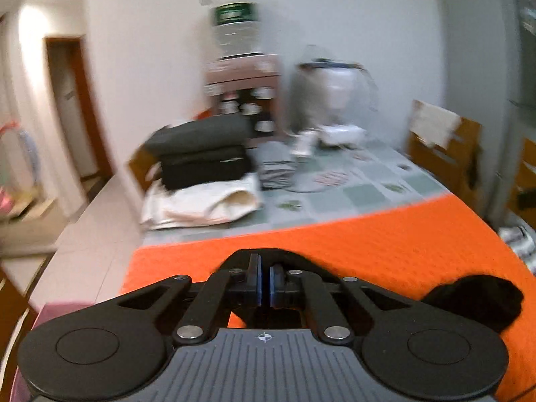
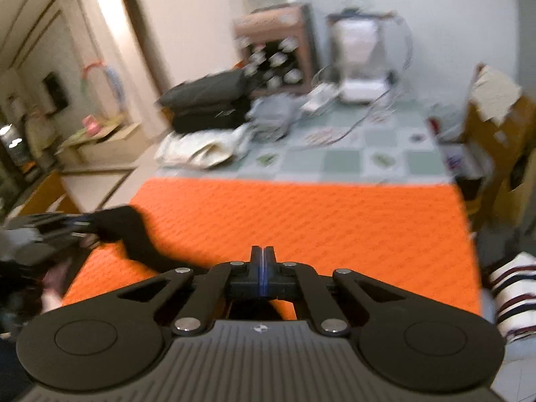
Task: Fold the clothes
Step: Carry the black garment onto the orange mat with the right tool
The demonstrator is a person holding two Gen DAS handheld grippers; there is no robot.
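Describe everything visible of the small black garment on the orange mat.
The black garment is a small, dark, soft-looking piece of cloth, bent and crumpled; blur hides its type. It lies on the orange mat near the front left corner. One end lies between the jaws of the left gripper, which appear closed on it. The other end trails toward the right gripper; whether that one holds it cannot be told.

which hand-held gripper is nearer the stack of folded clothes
Left. The left hand-held gripper is on the stack of folded clothes' side of the orange mat; the right hand-held gripper sits further right.
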